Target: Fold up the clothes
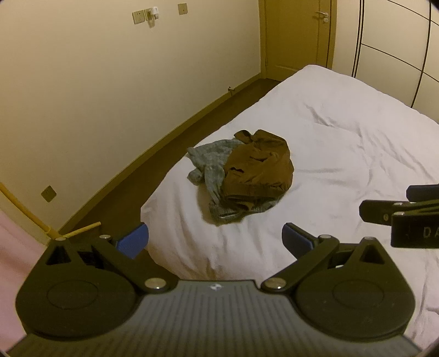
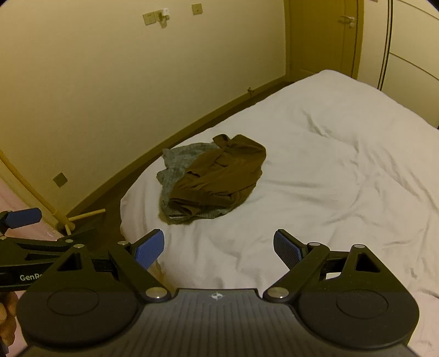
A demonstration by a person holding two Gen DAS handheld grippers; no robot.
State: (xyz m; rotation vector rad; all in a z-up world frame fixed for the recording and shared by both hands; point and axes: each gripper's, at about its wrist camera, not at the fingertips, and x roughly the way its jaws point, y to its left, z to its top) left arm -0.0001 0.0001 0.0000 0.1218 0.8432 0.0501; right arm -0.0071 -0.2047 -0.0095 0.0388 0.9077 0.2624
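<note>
Both tools hang released above the near end of the bed (image 1: pixel 343 131): the left gripper (image 1: pixel 215 241) and the right gripper (image 2: pixel 219 248) each stand spread, holding nothing. A brown garment (image 1: pixel 258 164) lies bunched on a grey garment (image 1: pixel 208 162) near the bed's left edge, neither neatly flat. Pinching the heap could lift both layers together or drag one off that edge. "GenRo" shows on the left tool.

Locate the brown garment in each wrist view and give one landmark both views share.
Left wrist view: brown garment sits centre frame on the white bed, overlapping a grey garment on its left.
Right wrist view: brown garment lies centre-left, beyond the open right gripper.
Shared landmark: the door handle, top right.
</note>
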